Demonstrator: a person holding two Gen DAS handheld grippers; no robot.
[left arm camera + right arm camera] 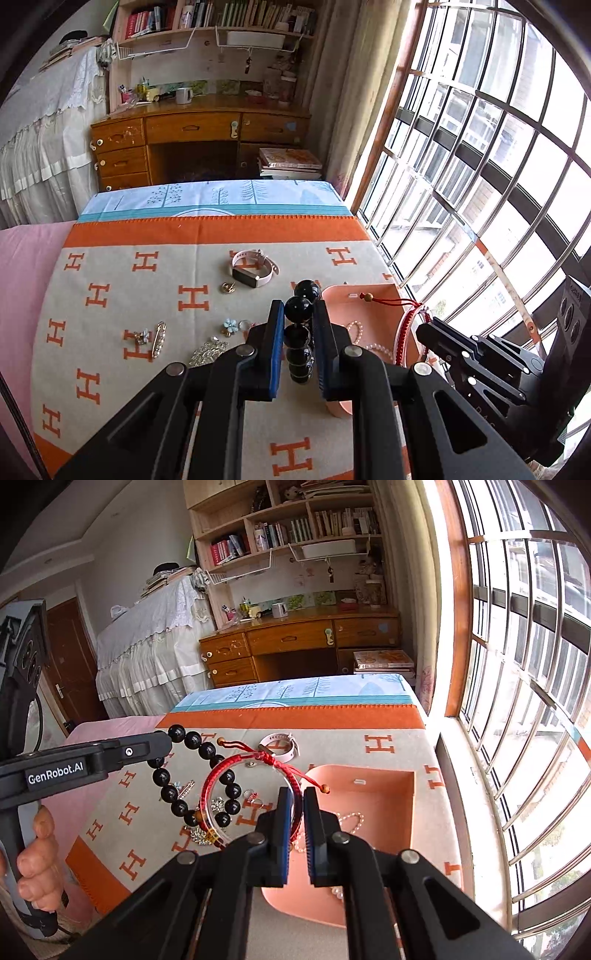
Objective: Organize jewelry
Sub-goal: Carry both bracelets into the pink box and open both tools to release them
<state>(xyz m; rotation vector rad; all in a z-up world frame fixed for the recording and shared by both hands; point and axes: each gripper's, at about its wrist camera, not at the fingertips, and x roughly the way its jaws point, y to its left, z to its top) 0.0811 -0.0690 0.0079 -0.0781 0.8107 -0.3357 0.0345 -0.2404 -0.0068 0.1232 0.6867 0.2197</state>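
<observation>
My left gripper (298,314) is shut on a black bead bracelet (300,308) and holds it above the blanket; it hangs in the right wrist view (201,749) from the left gripper's tip (162,744). My right gripper (297,797) is shut on a red cord bracelet (255,768), held at the left rim of the pink tray (384,812). In the left wrist view the red bracelet (404,321) hangs over the tray (340,295), held by the right gripper (424,328). A pearl bracelet (351,818) lies in the tray.
A pink watch (253,267), a gold ring (228,287), a flower brooch (229,326), a pin (159,338) and a silver brooch (208,352) lie on the H-patterned blanket (110,332). A barred window (480,184) runs along the right. A desk (199,144) stands beyond.
</observation>
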